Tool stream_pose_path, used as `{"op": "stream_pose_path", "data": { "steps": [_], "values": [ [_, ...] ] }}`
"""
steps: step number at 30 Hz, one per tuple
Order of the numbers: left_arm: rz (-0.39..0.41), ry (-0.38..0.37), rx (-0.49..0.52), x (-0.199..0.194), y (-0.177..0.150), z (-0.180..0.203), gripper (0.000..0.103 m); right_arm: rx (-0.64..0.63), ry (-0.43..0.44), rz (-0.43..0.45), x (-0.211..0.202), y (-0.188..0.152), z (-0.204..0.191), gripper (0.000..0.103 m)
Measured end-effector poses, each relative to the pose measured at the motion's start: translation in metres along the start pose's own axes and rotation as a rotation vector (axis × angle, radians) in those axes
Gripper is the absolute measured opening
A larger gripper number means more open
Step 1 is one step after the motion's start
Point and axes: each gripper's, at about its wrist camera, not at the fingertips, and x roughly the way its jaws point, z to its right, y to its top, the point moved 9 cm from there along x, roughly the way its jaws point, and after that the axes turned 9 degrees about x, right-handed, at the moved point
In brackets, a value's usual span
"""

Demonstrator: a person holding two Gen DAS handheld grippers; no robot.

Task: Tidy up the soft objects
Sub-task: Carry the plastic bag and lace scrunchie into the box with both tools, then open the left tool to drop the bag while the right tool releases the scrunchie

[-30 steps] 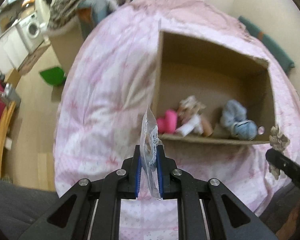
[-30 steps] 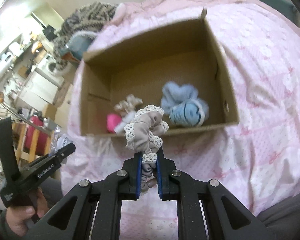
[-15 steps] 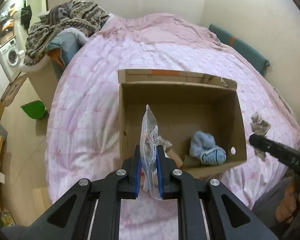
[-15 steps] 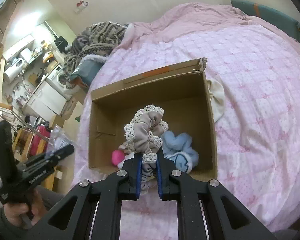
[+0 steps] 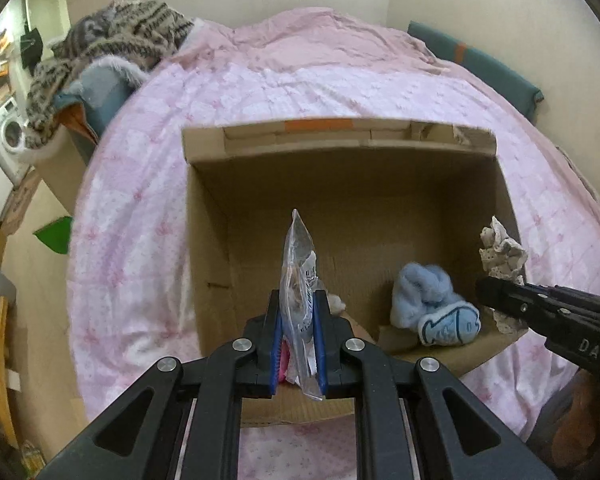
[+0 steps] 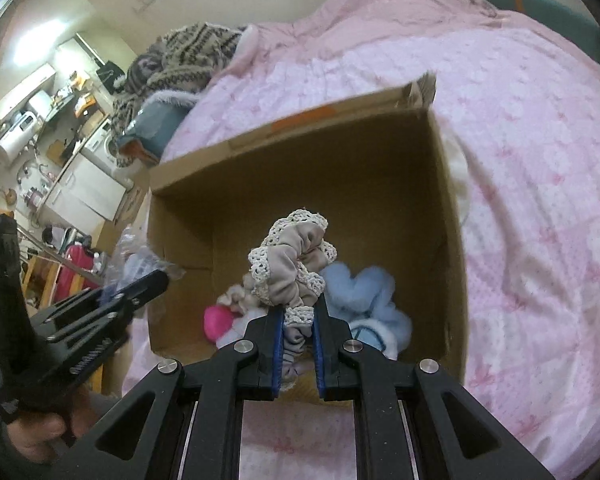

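Note:
An open cardboard box (image 5: 340, 136) (image 6: 300, 120) sits on a pink bed. My left gripper (image 5: 298, 344) is shut on a clear plastic bag (image 5: 298, 276) with something small inside, held over the box's near left part. My right gripper (image 6: 296, 344) is shut on a beige lace-edged scrunchie (image 6: 290, 268), held above the box's near side. Inside lie a light blue plush toy (image 5: 432, 304) (image 6: 364, 292), a pink soft item (image 6: 216, 320) and a beige one (image 6: 236, 300). The right gripper with the scrunchie (image 5: 500, 252) shows at the left view's right edge.
The pink quilt (image 5: 300, 80) covers the bed around the box. A patterned knit blanket (image 5: 112, 40) and a blue cushion (image 5: 100, 88) lie at the far left. A teal pillow (image 5: 484, 68) lines the wall. A cream cloth (image 6: 458, 176) lies right of the box. Kitchen furniture (image 6: 60, 152) stands left.
Both grippers have risen and moved forward over the box, which now looks nearer and seen from above. Each holds the same item.

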Motion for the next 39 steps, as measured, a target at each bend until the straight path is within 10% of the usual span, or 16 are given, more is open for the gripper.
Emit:
{"op": "stream_pose_path", "data": {
  "steps": [39],
  "values": [
    [0.042, -0.019, -0.033, 0.002, -0.005, 0.0, 0.014, -0.036, -0.004, -0.068, 0.026, -0.015, -0.007, 0.014]
  ]
}}
